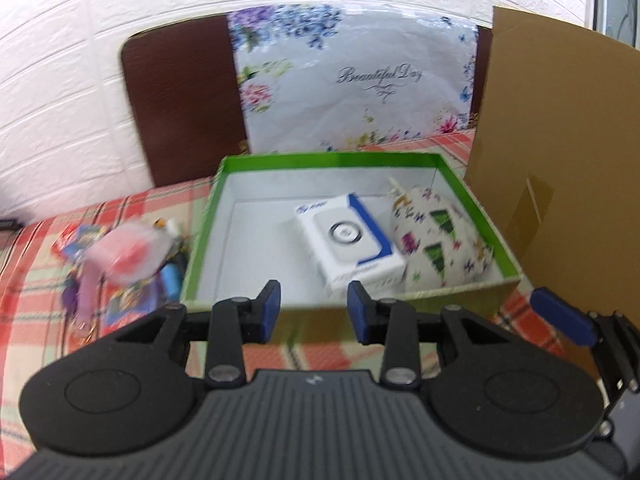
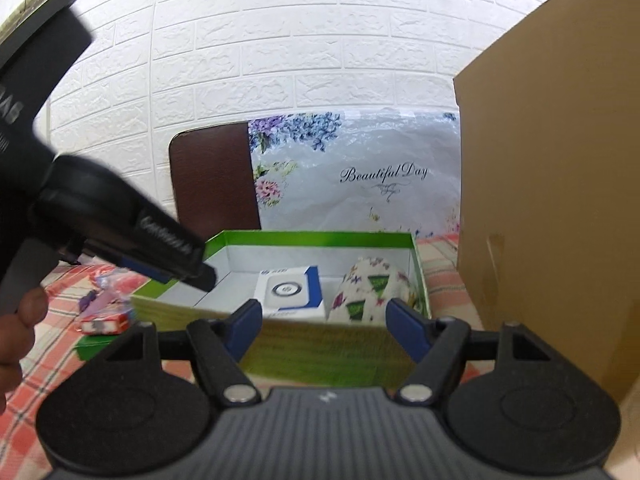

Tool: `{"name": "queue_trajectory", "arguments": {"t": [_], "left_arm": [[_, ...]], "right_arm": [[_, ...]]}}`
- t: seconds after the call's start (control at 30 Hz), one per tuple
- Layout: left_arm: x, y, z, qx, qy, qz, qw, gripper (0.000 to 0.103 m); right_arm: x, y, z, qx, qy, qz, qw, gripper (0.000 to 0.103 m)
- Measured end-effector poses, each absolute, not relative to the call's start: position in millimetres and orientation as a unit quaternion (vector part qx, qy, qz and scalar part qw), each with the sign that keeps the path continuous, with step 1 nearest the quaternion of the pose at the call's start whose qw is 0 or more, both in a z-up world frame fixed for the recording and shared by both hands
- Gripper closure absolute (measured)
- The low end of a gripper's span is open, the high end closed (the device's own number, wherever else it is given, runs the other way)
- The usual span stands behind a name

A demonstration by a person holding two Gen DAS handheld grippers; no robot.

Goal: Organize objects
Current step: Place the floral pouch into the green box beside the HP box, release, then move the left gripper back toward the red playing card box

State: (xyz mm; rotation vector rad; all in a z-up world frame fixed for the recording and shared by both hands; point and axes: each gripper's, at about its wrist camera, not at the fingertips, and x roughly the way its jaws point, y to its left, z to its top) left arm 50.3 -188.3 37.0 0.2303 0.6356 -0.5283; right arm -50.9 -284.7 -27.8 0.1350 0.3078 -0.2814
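I hold my left gripper just short of the near wall of the green box, its blue pads a modest gap apart with nothing between them. My right gripper sits at the same near wall further right, jaws spread wide and empty; in the left wrist view one of its blue pads pokes in at the right edge.

The box stands open on the red-and-white checked tablecloth. Inside it, toward the right, a white packet with a blue edge lies flat, and a white pouch printed with green and purple shapes rests against it on the right, by the box's right wall. The left part of the box floor is bare.

Left of the box, on the cloth, lies a small heap: something pink on top, a blue tube and purple bits beneath, too blurred for me to name with confidence. The right wrist view shows a small red-and-white pack there too.

Behind the box a flowered bag leans against a brown chair back. A tall cardboard sheet stands to the right.
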Motion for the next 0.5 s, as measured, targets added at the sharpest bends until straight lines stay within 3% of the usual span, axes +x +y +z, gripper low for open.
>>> {"name": "queue_trajectory", "arguments": {"t": [0.5], "left_arm": [[38,-97,19,0.09,0.307,-0.193,0.928,0.064]], "right_arm": [[-68,-225,-20,0.087,0.209,-0.092,0.97,0.032]]}}
